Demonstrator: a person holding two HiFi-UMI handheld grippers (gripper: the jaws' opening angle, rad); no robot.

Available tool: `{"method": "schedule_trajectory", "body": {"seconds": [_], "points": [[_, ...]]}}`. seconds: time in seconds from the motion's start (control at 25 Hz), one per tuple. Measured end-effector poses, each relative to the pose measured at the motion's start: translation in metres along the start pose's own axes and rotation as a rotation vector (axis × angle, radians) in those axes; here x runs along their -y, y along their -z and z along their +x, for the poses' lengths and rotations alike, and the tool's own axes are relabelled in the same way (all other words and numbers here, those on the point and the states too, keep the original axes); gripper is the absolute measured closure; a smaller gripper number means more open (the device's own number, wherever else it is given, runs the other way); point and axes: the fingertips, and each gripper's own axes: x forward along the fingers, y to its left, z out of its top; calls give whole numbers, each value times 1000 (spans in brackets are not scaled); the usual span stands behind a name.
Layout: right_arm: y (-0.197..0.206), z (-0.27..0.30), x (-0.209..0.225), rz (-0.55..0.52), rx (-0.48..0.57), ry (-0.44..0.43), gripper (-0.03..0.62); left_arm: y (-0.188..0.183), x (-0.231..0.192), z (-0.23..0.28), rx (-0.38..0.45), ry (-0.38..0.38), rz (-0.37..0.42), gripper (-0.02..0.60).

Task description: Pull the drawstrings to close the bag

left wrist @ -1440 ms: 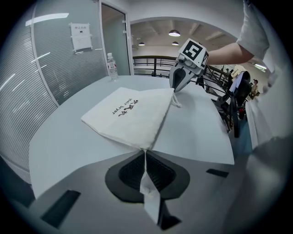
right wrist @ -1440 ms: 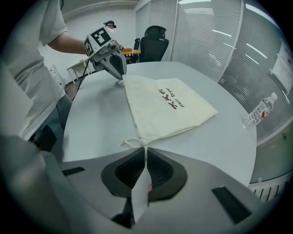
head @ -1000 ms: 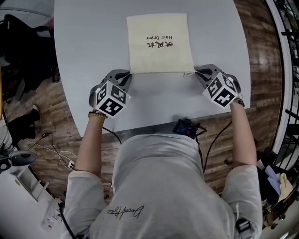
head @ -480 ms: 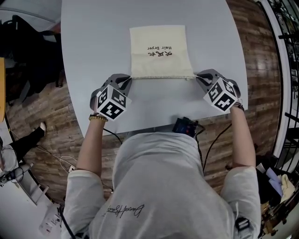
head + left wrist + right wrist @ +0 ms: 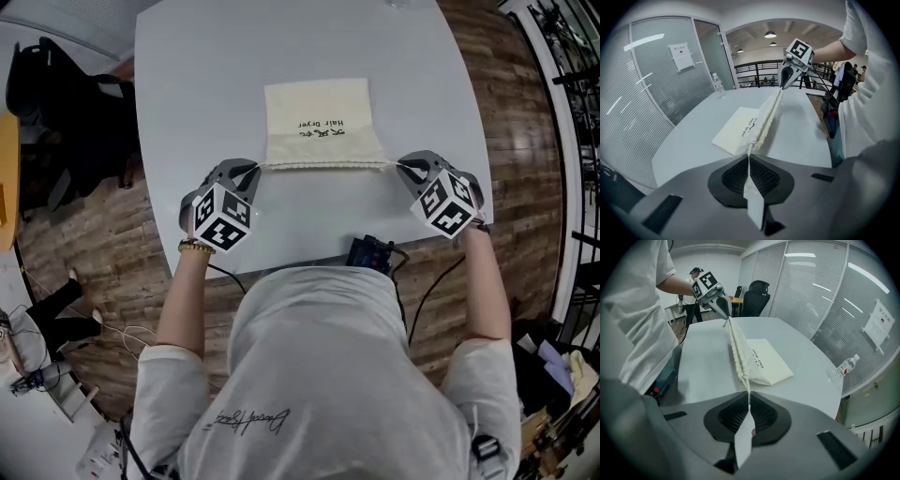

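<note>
A cream drawstring bag (image 5: 319, 117) printed "Hair Dryer" lies flat on the pale grey table (image 5: 206, 75), its mouth edge towards me and puckered. My left gripper (image 5: 253, 171) is at the mouth's left corner, shut on the left drawstring (image 5: 749, 154). At the right corner my right gripper (image 5: 401, 168) is shut on the right drawstring (image 5: 748, 397). Both cords run taut from the jaws to the gathered hem. From the left gripper view the bag (image 5: 740, 129) stretches towards the right gripper (image 5: 787, 75); from the right gripper view the bag (image 5: 766, 362) stretches towards the left gripper (image 5: 723, 305).
A small black device (image 5: 372, 253) with cables sits at the table's near edge by my body. A water bottle (image 5: 843, 366) stands at the far side of the table. A black office chair (image 5: 757, 296) and glass walls lie beyond; wood floor surrounds the table.
Both grippers have drawn outward from the bag's corners. The mouth edge has gathered narrower and short lengths of cord now show at each side.
</note>
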Motion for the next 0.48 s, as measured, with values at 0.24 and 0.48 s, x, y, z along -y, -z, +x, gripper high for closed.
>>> {"method": "schedule_trajectory", "body": {"seconds": [0.24,0.48], "points": [[5,-13,0,5,-1,30,562,7,-1,-11,0,-8,-14,568],[11,-20,1,11,0,45,562,7,-3,-19,4,-34,-12,568]]}}
